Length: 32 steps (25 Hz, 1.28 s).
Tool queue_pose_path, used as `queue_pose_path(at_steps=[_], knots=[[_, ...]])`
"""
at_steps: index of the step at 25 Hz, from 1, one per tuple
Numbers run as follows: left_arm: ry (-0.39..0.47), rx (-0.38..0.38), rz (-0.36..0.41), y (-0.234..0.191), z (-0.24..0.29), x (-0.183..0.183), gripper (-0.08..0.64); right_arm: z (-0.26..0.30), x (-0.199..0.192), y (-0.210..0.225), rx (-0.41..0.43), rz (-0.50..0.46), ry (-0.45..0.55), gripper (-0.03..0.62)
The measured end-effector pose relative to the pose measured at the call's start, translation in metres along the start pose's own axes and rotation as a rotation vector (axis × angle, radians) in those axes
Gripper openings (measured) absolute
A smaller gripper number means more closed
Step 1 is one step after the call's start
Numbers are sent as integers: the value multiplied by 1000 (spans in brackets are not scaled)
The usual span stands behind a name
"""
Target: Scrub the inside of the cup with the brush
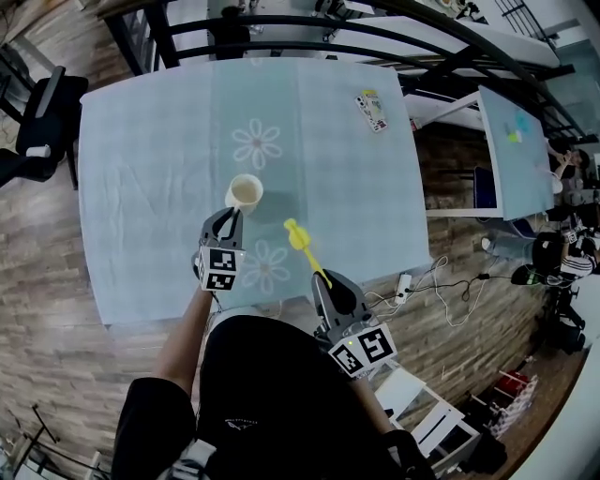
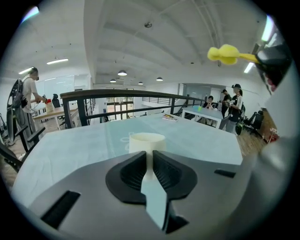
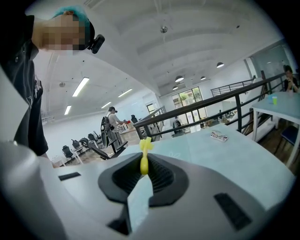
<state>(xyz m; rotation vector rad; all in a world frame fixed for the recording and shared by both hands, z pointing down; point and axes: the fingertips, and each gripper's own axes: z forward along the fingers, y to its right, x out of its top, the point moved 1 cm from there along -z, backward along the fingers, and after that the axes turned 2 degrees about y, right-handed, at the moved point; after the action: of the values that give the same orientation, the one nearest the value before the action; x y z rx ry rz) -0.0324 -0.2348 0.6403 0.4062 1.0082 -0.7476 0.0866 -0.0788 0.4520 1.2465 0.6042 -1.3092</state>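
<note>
Nearest, on the person's side of the cup (image 1: 246, 192), the right gripper (image 3: 143, 171) has its jaws pinched on the thin handle of the yellow brush (image 1: 302, 239). The brush head stands to the cup's right, apart from it. The left gripper (image 2: 150, 161) is closed to a narrow slit on a thin cream part of the cup's near side — handle or wall, I cannot tell which.

That slim hold is the likely weak point: pressure from the brush inside could twist or tip the cup out of the pads. The long brush, held by its tail end, may also swivel in its grip.

The table (image 1: 141, 187) edge lies near the cup on the person's side. Bare cloth spreads left, right and beyond it — ample room. A small printed card (image 1: 372, 110) lies well beyond the cup to the right, with the dark railing (image 1: 281, 23) past the far edge.
</note>
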Motion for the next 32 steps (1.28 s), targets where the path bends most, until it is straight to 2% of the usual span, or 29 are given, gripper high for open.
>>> queue_pose_path(at_steps=[7,10,14,17,20,22,28,32], knots=[[72,-65,129,50,-56,35,52,-1,14,25,119,-80,-59,38],[74,-78,190,68,-73,47,52,-2,13,40,173,-147,-118,38],[81,-100,224,88,-94,57,52,-6,6,54,260,-226,-213,38],[51,-109,317,108,-108,57,52,-12,-2,56,373,-303,-301,38],[-4,-124,417,130,-116,53,52,-18,-16,63,468,-419,-411,38],[-28,-143,427,145,-119,51,52,-21,-24,67,510,-483,-458,38],[-98,-209,476,190,-124,51,52,-28,-46,64,683,-587,-617,37],[-126,-245,514,218,-119,55,52,-32,-54,66,773,-670,-668,37]])
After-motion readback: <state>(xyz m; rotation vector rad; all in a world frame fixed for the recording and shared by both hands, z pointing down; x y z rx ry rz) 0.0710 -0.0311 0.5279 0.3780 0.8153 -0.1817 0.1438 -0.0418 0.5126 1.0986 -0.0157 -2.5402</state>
